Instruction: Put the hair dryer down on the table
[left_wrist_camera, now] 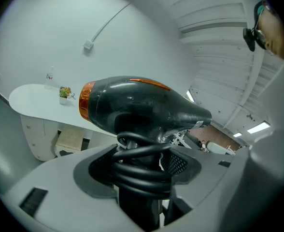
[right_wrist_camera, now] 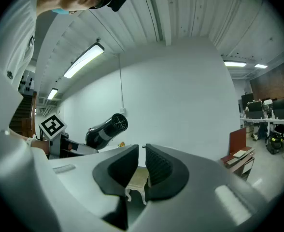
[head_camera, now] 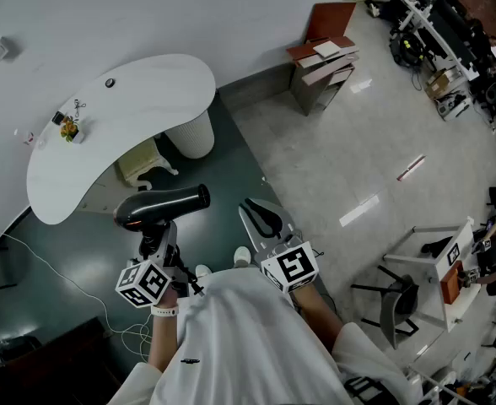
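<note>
Black with an orange band at its rear, the hair dryer (head_camera: 165, 206) is hanging in the air short of the white table (head_camera: 138, 99), touching nothing on it. Its barrel is lying roughly level, with the orange end nearer the table. The left tongs (head_camera: 159, 236) are clamping its cord-wrapped handle from below, so they probably need carrying forward over the table. The right tongs (head_camera: 263, 220), farther from the table, are idling, pinched together on nothing.
</note>
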### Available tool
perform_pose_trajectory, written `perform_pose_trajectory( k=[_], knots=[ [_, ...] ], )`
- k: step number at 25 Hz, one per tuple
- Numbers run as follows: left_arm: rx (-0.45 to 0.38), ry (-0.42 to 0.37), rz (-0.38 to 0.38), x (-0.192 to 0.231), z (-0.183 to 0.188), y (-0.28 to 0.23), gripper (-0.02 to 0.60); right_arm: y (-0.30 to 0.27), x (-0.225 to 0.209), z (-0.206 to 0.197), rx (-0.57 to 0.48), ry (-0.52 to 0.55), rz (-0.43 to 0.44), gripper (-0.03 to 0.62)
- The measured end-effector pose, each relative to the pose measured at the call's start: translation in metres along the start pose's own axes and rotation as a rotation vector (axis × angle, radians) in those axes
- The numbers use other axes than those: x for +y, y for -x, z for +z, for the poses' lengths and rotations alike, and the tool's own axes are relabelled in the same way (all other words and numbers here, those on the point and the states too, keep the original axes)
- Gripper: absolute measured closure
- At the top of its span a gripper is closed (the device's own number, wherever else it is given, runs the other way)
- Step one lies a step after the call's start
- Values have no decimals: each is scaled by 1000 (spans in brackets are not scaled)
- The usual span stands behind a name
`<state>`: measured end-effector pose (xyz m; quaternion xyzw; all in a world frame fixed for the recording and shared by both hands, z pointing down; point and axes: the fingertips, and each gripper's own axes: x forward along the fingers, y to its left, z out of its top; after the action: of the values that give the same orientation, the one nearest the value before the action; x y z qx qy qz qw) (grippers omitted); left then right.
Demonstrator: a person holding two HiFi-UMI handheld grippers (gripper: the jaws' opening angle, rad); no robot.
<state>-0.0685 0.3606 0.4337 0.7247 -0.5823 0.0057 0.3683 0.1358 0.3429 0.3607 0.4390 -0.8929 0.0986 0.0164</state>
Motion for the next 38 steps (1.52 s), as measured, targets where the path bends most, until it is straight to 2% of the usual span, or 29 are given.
perform_pose_trajectory(
  k=[2, 4, 7, 11, 17, 22, 25, 30, 38],
  knots=[
    [6, 29, -21, -6, -9, 0, 304, 9, 1, -11, 32, 21, -4, 565],
    [18, 16, -33, -8, -14, 5, 304, 18, 7, -19, 57, 22, -17, 581],
    [34, -17, -38, -3, -13, 11, 304, 22, 16, -22, 54, -5, -38, 582],
    [46, -39, -32, -4, -17, 9, 304, 22, 22, -30, 35, -85, -24, 572],
    [28, -57, -28, -12, -21, 13, 304, 17, 35, -24, 0, -42, 29, 572],
    [39, -58, -28, -24, -34, 10, 304, 28, 20, -36, 16, -66, 42, 572],
    [36, -71, -33, -32, -29, 19, 304, 33, 18, -42, 29, -86, 45, 572],
    [33, -38, -40, -29, -19, 12, 304, 16, 11, -34, 15, -111, 36, 572],
    [45, 14, -81, -14, -3, -19, 304, -13, 4, -23, 50, -69, 24, 572]
  ],
)
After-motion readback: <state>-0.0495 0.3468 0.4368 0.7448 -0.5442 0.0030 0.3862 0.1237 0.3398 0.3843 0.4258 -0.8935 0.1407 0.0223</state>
